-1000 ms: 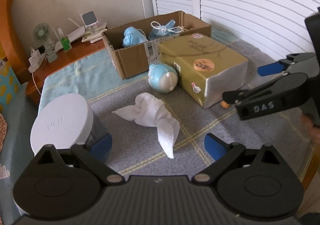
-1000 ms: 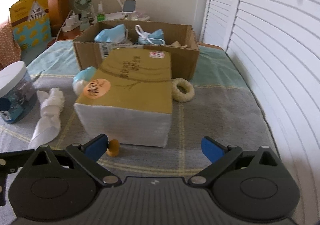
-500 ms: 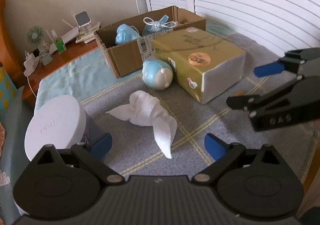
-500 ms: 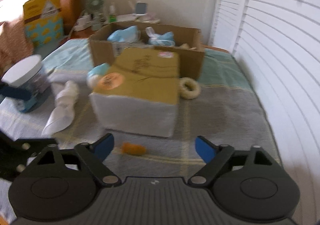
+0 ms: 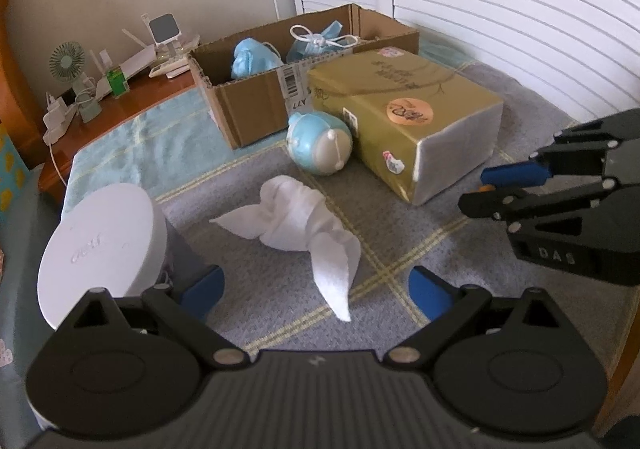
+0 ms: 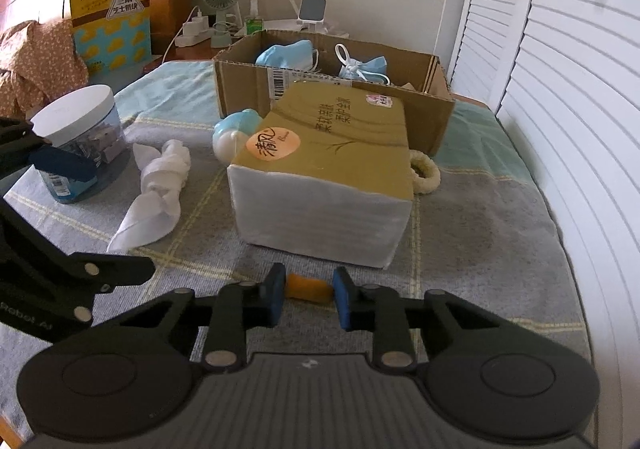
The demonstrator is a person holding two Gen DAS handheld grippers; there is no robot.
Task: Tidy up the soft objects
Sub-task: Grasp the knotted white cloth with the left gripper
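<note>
Grip: your right gripper [image 6: 308, 295] clamps the orange soft piece [image 6: 307, 288] on the blanket [image 6: 472, 249], before the tissue pack [image 6: 324, 185] | your left gripper [image 5: 316, 289] spread wide, empty, above the white cloth [image 5: 296, 217].

A gold tissue pack [image 6: 324, 173] is blocking the centre of the right wrist frame, standing against the cardboard box [image 6: 436, 117] behind it; open blanket [image 6: 480, 249] is lying at right, while a white cloth [image 6: 156, 189] and a jar [image 6: 76, 145] are crowding the left
</note>
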